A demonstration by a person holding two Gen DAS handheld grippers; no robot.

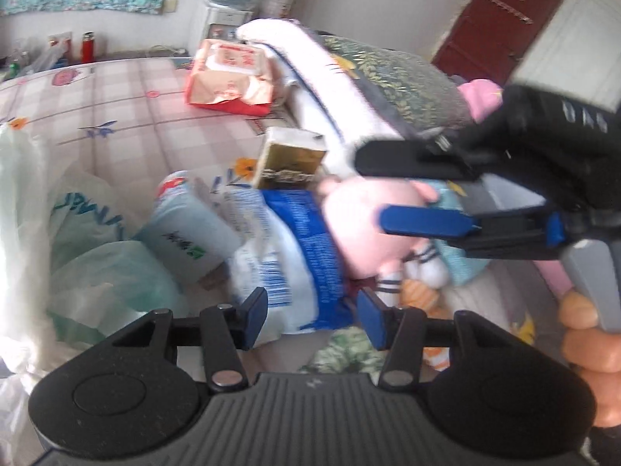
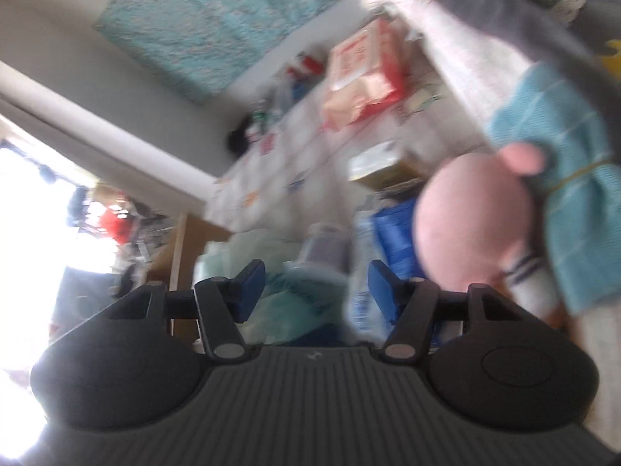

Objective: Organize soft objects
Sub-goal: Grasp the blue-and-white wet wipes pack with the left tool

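A pink plush toy (image 1: 361,229) with striped socks lies on the bed against a light blue cloth (image 1: 465,268); both show again in the right wrist view, the plush (image 2: 473,225) and the cloth (image 2: 578,209). A blue-and-white plastic package (image 1: 295,264) leans beside the plush. My left gripper (image 1: 312,310) stands open around the package's lower end, with a gap at the right pad. My right gripper (image 1: 370,186) reaches in from the right over the plush's head; in its own view the right gripper (image 2: 316,291) is open and holds nothing, with the plush off to its right.
The checkered bed sheet (image 1: 116,108) carries a red-orange package (image 1: 229,77), a gold box (image 1: 291,159), a pale tissue pack (image 1: 186,233) and green-white plastic bags (image 1: 97,240). A folded white blanket (image 1: 310,73) and patterned pillow (image 1: 392,73) lie behind. A hand (image 1: 590,345) holds the right gripper's handle.
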